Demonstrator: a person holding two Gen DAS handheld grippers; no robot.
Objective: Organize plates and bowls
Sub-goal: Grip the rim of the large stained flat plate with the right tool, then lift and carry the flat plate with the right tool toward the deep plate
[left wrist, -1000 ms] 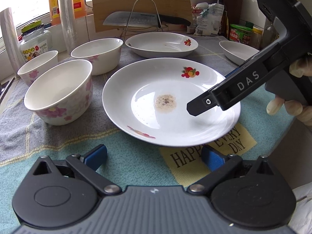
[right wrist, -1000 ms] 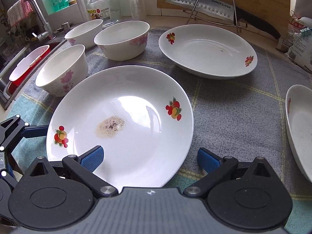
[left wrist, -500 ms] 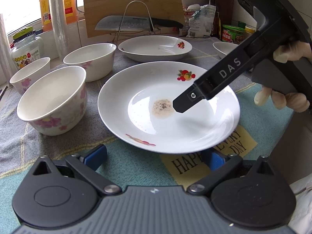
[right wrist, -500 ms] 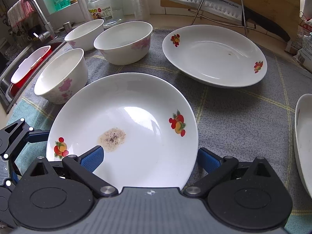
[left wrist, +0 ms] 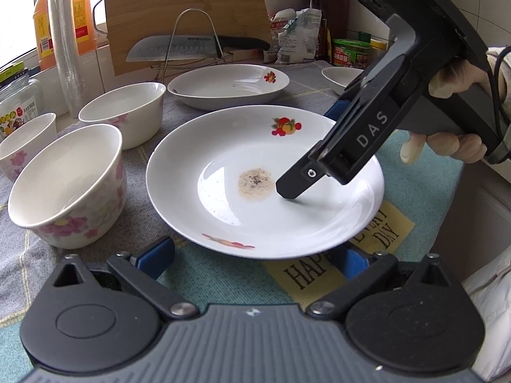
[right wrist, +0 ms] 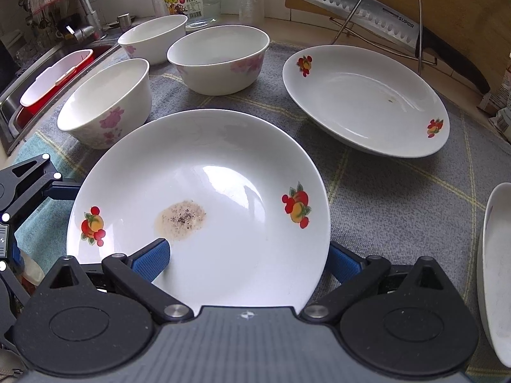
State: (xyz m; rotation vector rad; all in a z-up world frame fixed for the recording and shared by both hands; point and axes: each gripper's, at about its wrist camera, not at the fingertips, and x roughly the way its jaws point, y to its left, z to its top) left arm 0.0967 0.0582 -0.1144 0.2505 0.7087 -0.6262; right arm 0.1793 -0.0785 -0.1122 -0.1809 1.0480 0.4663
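Between my right gripper's (right wrist: 246,258) spread fingers sits the near rim of the stained plate (right wrist: 223,159), one pad over its inside, not yet pinched. My left gripper (left wrist: 252,255) waits open at the opposite rim. Beyond, a second plate (right wrist: 367,102), a third (right wrist: 493,271) and three bowls (right wrist: 105,102) (right wrist: 220,57) (right wrist: 153,38) all lie separate on the mat (right wrist: 399,198). I judge nothing is stacked yet; everything remains.

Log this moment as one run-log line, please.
phase: approaching grasp | right gripper: open, straddling near rim of stained plate | left gripper: open, at plate's opposite rim | bowls: untouched
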